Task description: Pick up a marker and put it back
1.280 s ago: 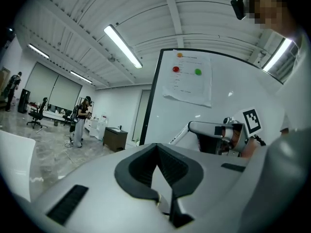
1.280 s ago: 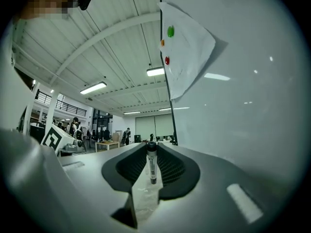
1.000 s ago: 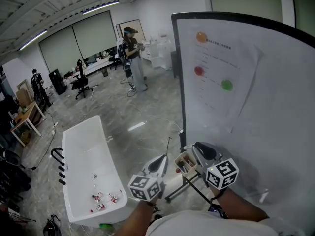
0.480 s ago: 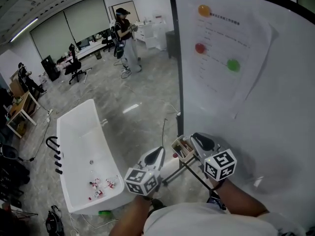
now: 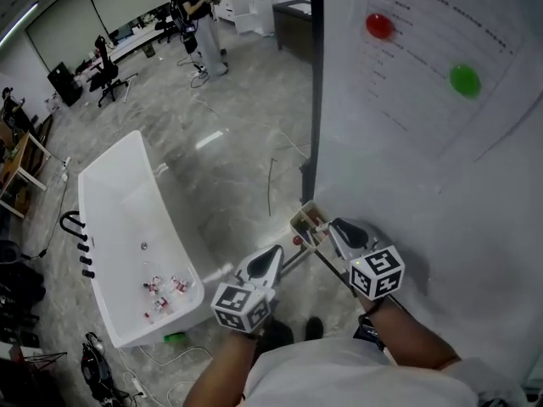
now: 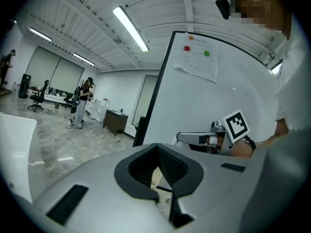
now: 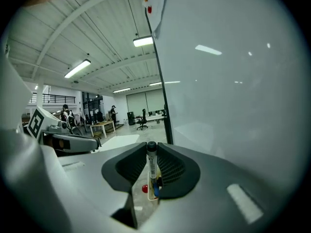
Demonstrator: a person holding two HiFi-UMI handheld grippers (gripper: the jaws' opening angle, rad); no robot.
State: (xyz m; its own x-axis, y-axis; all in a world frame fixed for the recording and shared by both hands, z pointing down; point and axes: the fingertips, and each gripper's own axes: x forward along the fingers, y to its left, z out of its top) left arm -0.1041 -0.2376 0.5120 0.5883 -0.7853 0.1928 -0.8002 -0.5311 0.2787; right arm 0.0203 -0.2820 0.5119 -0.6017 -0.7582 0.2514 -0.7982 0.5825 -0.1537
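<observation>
My right gripper is shut on a marker with a black cap, which stands upright between the pads. Below the jaws hangs a small open marker box with several markers in it. In the head view that box sits at the whiteboard's lower left corner, and my right gripper is just to its right, close to the board. My left gripper hovers lower left of the box. Its jaws meet at the tips with nothing held.
The whiteboard fills the right side, carrying a paper sheet with a red dot and a green dot. A small red ball sits under the box. A white tub stands on the floor at left. People stand far back.
The head view has tipped downward, so the board's top edge has left the picture. Both grippers stay by the marker box, the right one still holding the marker.
</observation>
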